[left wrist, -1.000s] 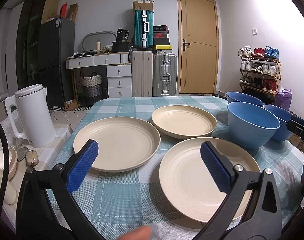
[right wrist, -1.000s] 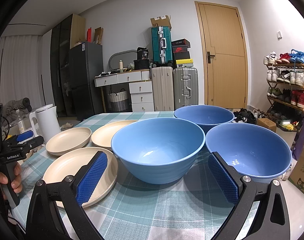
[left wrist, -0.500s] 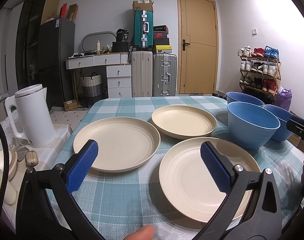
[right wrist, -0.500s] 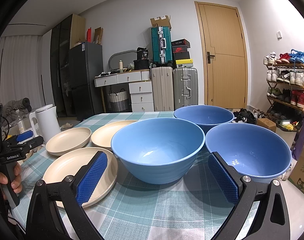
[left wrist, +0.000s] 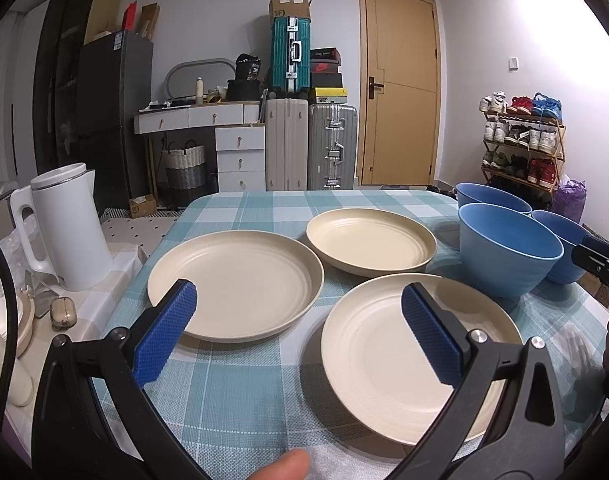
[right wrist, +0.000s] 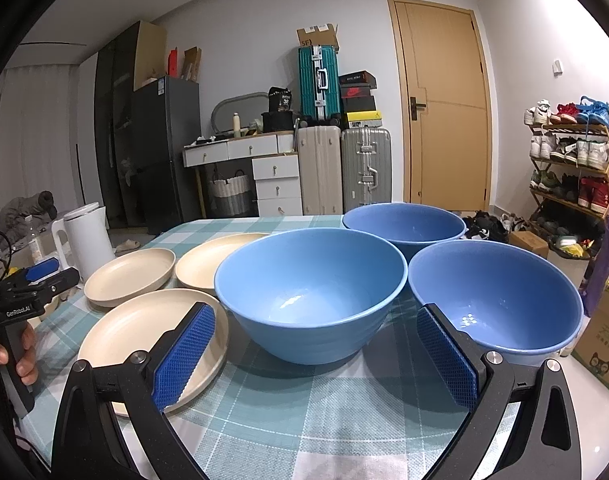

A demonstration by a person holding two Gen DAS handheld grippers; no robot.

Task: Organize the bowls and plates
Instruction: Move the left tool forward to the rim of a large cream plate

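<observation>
Three cream plates lie on the checked tablecloth point(left wrist: 240, 392): a left plate point(left wrist: 234, 280), a far plate point(left wrist: 370, 238) and a near plate point(left wrist: 392, 356). Three blue bowls stand to their right: a near-left bowl point(right wrist: 310, 288), a far bowl point(right wrist: 404, 222) and a right bowl point(right wrist: 494, 296). My left gripper point(left wrist: 298, 312) hovers open above the table's front edge, between the left and near plates, holding nothing. My right gripper point(right wrist: 314, 338) is open and empty just in front of the near-left bowl. The left gripper point(right wrist: 36, 276) also shows at the far left of the right wrist view, held by a hand.
A white electric kettle point(left wrist: 66, 226) stands on a side surface left of the table. Behind the table are suitcases point(left wrist: 310, 146), a white drawer unit point(left wrist: 240, 158), a dark fridge point(left wrist: 112, 120) and a wooden door point(left wrist: 400, 104). A shoe rack point(left wrist: 522, 142) and a cardboard box point(right wrist: 602, 340) sit at the right.
</observation>
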